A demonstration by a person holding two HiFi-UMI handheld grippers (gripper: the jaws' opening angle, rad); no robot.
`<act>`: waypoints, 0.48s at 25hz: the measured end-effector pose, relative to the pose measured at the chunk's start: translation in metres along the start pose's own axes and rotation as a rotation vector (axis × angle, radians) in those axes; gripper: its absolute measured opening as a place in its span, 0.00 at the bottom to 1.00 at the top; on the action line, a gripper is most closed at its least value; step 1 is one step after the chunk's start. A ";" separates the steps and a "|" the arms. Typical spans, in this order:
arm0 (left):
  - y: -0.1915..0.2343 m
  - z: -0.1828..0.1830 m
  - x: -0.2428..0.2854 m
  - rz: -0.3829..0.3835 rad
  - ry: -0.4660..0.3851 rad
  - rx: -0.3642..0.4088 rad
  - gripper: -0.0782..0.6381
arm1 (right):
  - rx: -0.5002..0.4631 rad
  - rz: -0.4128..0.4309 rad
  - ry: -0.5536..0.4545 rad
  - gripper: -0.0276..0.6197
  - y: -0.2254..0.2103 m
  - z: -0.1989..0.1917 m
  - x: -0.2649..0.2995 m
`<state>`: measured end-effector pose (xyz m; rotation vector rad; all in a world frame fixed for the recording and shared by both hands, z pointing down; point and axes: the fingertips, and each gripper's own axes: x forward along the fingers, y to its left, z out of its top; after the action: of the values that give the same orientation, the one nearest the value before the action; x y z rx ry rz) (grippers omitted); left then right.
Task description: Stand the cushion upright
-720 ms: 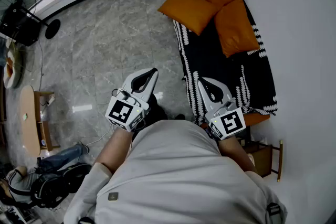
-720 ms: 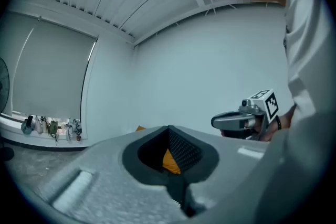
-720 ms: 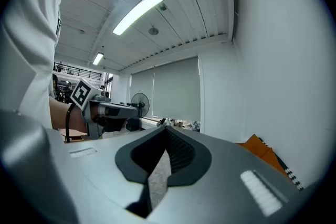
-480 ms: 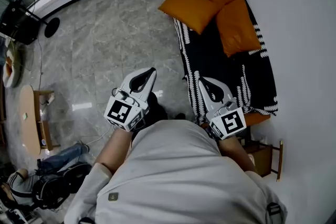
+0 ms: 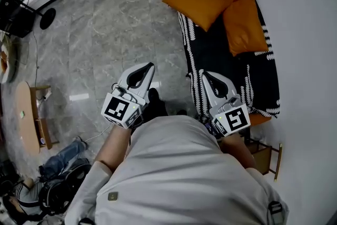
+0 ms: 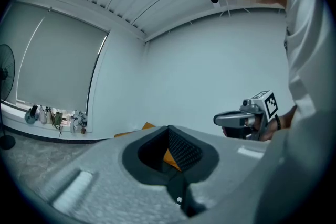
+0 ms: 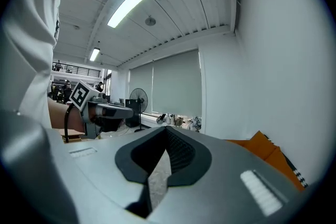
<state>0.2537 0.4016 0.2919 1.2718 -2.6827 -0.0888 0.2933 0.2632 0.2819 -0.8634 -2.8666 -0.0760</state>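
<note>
1. Cushion (image 5: 196,2): orange, lying flat at the floor-side edge of the sofa (image 5: 210,55), well ahead of both tools; two further cushions (image 5: 245,23) rest by the wall
2. Handling, as judged: light, soft and yielding, likely to sag if pinched at one corner; take hold at opposite edges or along the seam
3. Left tool (image 5: 147,68): jaws pressed together, empty, held almost level over the floor (image 5: 105,34)
4. Right tool (image 5: 206,77): jaws pressed together, empty, almost level, above the sofa's near end
</note>
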 end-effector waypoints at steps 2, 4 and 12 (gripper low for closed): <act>0.024 0.001 0.004 -0.013 0.000 -0.011 0.11 | -0.007 -0.010 0.009 0.06 -0.004 0.005 0.026; 0.046 0.002 0.007 -0.024 0.007 -0.009 0.11 | -0.019 -0.020 0.017 0.06 -0.008 0.011 0.050; 0.130 0.019 0.021 -0.093 0.029 0.003 0.11 | -0.012 -0.085 0.045 0.06 -0.016 0.028 0.141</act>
<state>0.1384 0.4677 0.2928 1.3868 -2.5999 -0.0779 0.1653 0.3294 0.2757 -0.7314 -2.8631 -0.1201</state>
